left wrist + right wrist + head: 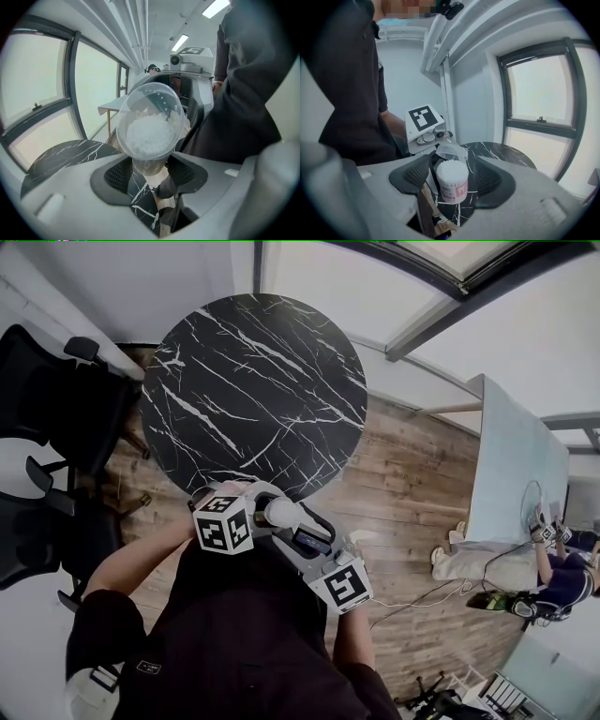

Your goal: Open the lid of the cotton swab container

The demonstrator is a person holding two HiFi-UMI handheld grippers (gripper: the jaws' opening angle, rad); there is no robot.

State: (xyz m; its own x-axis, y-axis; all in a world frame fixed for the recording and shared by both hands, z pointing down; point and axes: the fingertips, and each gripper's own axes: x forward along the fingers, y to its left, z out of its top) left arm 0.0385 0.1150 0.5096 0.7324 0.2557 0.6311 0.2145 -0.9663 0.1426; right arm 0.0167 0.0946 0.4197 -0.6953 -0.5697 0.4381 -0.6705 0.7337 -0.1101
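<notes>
Two grippers are meeting at the near edge of the round table, which has a black marble-look top with white veins. A plank wood floor is showing beyond it.

The left gripper is clamping the cotton swab container low on its body. Its ribbed black pads are pressing both sides and holding it in the air, slightly tilted.

The container is a small clear plastic cylinder with a pink label band around the side. It is packed full, so the top is showing as a dense white fuzzy disc.

The lid is standing up off the mouth, already open. It is thin clear plastic, on the side facing the left gripper. In the left gripper view the swab tips are showing through it.

The right gripper is sitting with its jaws spread wide and the container between them. Its pads are staying clear of it on both sides, gripping nothing. The left gripper's marker cube is showing just behind the container.
</notes>
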